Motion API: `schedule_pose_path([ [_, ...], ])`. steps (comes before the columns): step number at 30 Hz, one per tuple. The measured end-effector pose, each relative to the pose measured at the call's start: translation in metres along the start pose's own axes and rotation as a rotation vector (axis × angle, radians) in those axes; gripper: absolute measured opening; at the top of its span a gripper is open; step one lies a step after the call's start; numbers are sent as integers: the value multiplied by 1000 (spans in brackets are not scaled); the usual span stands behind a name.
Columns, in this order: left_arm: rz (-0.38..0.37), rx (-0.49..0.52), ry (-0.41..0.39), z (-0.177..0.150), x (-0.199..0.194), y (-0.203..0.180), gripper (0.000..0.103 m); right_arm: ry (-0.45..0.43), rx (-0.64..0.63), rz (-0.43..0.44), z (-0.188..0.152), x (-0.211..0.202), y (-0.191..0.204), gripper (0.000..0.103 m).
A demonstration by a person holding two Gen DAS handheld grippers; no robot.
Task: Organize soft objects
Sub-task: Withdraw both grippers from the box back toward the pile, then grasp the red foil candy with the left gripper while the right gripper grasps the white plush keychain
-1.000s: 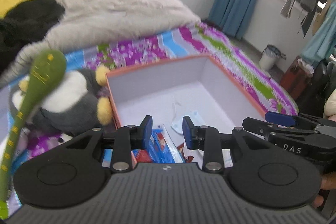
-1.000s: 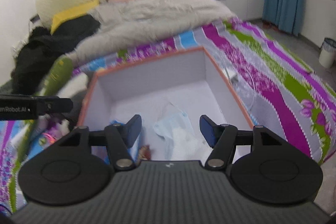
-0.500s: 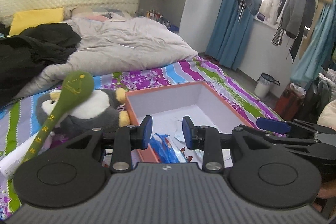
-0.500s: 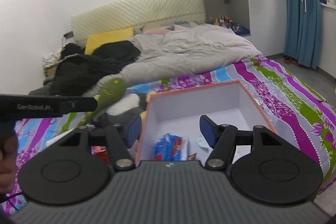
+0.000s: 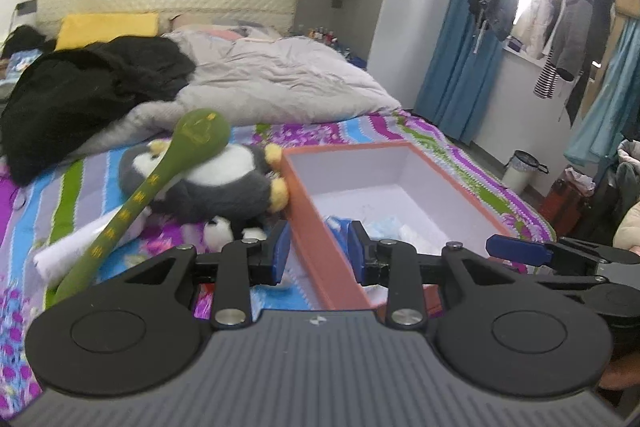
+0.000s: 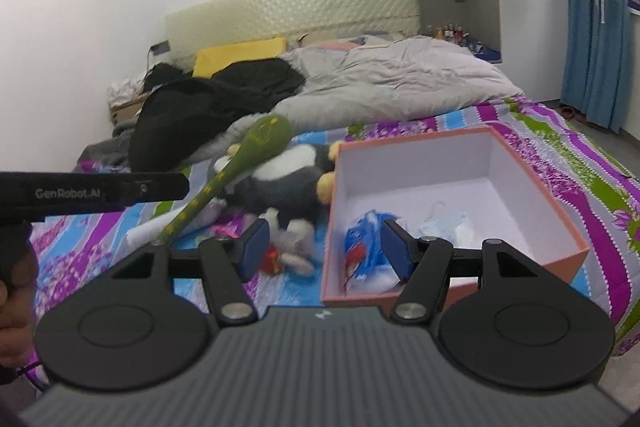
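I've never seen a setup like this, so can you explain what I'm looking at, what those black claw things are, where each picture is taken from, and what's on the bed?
No robot here: a person holds a black two-finger tool in each hand, each with a wide-angle camera looking forward along its fingers. One picture comes from the left tool, the other from the right tool. Both tools have their blue-padded fingers apart with nothing between them, so nothing is held.

They look at a bed with a striped floral sheet. On it stands an open orange cardboard box with white inside, holding a blue plastic packet and a pale blue face mask. Beside the box lie a grey-and-white plush penguin, with a long green plush stick with a rounded head across it. Further back are a grey duvet and black clothing.
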State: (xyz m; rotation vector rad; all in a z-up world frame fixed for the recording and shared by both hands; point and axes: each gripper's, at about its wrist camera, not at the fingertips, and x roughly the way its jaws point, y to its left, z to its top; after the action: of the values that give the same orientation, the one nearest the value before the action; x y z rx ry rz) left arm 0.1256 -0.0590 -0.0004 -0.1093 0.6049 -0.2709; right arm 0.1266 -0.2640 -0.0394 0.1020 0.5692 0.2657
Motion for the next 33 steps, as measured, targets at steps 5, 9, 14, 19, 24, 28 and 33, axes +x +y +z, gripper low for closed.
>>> schedule_pose_path([
  [5, 36, -58, 14, -31, -18, 17, 36, 46, 24, 34, -22, -2, 17, 64],
  [9, 45, -96, 51, -55, -24, 30, 36, 70, 57, 56, -38, -2, 28, 64],
  [14, 88, -138, 61, -88, -40, 46, 36, 106, 32, 56, -58, -1, 46, 64],
  [19, 141, -211, 78, -118, -50, 60, 36, 134, -19, 45, -78, -3, 63, 64],
  [24, 173, -246, 89, -134, -46, 75, 43, 147, -52, 71, -81, 9, 73, 64],
  [28, 177, -259, 97, -133, -29, 88, 43, 166, -74, 68, -80, 28, 77, 63],
  [33, 140, -224, 104, -126, 1, 103, 43, 162, -145, 78, -74, 51, 93, 63],
])
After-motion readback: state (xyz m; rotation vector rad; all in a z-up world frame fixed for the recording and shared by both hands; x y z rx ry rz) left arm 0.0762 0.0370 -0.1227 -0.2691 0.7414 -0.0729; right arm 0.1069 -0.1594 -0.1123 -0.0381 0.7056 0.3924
